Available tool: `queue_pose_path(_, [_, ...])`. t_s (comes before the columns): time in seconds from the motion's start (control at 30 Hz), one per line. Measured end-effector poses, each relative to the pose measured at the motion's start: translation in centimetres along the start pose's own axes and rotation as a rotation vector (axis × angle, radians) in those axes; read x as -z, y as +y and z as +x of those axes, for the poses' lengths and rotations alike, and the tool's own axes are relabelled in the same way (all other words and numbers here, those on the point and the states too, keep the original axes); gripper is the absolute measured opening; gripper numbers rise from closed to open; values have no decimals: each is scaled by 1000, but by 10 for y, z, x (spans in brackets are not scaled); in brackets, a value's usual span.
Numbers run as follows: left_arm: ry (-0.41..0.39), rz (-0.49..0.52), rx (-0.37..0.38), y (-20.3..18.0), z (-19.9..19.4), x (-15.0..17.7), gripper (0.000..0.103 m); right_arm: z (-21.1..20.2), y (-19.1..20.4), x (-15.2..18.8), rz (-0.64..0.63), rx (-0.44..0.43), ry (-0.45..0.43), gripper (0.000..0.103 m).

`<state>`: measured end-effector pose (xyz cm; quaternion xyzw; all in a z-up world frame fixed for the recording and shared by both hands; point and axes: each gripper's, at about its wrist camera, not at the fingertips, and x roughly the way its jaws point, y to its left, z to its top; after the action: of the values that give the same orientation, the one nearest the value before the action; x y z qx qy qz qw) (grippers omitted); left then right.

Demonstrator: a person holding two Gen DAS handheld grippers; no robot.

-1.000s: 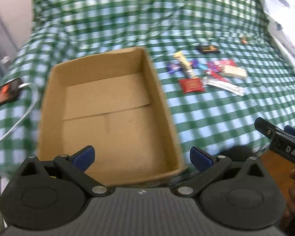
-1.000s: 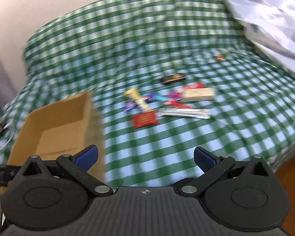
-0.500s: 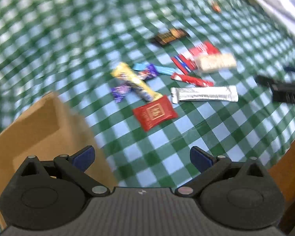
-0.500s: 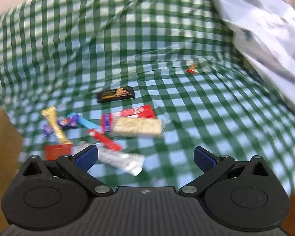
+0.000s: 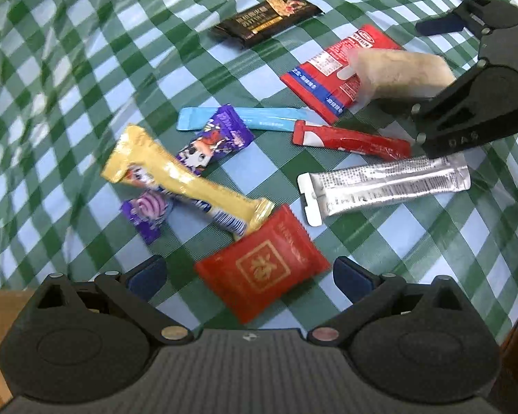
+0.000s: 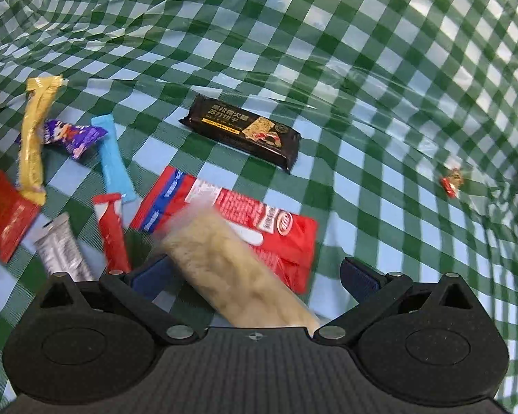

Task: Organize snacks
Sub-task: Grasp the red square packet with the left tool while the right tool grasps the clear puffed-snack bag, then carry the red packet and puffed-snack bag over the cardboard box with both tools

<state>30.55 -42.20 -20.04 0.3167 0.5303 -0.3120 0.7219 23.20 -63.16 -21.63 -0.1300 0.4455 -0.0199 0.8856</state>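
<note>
Checkered cloth (image 6: 362, 69): only right wrist view shows small candy (image 6: 450, 181).

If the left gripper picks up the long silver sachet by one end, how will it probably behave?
The silver sachet is long, thin and lies flat on the checked cloth, so it is probably light and would likely droop when held by one end. Its foil looks glossy, so it may slip between the pads. Being flat, it should not roll.

Bed cover (image 5: 86, 51): green-and-white check. On it, red square packet (image 5: 262, 264) with gold emblem; beside it a yellow wrapper (image 5: 176, 176), silver sachet (image 5: 386, 186); beyond, purple candy (image 5: 221, 138), light-blue stick (image 5: 259, 119), black bar (image 5: 266, 19).
</note>
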Motion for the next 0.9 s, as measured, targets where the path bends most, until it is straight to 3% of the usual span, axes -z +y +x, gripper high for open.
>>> queue_pose_path(0.03, [-6, -1, 16, 0, 4, -1, 88, 6, 0, -1, -1, -19, 24, 102])
queue_pose_path(0.07, [-4, -6, 26, 1, 6, -1, 60, 11, 0, -1, -4, -55, 62, 101])
queue_pose_path(0.13, [-6, -62, 46, 4, 8, 0, 41, 12, 0, 6, 15, -94, 71, 95])
queue_pose_path(0.17, [-26, -94, 63, 6, 4, 2, 16, 8, 0, 10, 30, -102, 63, 82])
queue_pose_path(0.2, [-35, -116, 85, 8, 1, 3, 5, 4, 1, 15, 45, -118, 59, 60])
queue_pose_path(0.23, [-24, -150, 124, 11, -1, 6, 0, -2, 0, 20, 64, -136, 51, 54])
queue_pose_path(0.3, [-12, -211, 172, 15, -8, 15, 0, -15, 3, 31, 83, -121, 48, 38])
queue_pose_path(0.5, [16, -219, 213, 9, -14, 43, 2, -39, 10, 58, 168, -36, 74, 38])
queue_pose_path(0.53, [0, -214, 191, 9, -15, 43, 16, -40, 9, 62, 194, -23, 82, 38])
queue_pose_path(0.57, [-23, -204, 152, 9, -17, 42, 53, -44, 8, 66, 221, -14, 89, 38])
queue_pose_path(0.63, [-100, -192, 53, 10, -22, 35, 97, -49, 6, 75, 261, -10, 97, 38])
queue_pose_path(0.7, [-178, -120, -6, 8, -27, 29, 100, -52, 5, 82, 283, -6, 100, 38])
queue_pose_path(0.8, [-121, -9, -51, 3, -11, 10, 100, -51, 1, 87, 318, -18, 104, 39])
queue_pose_path(0.9, [-30, -35, -7, 8, 11, -3, 100, -47, -1, 85, 346, -24, 101, 44])
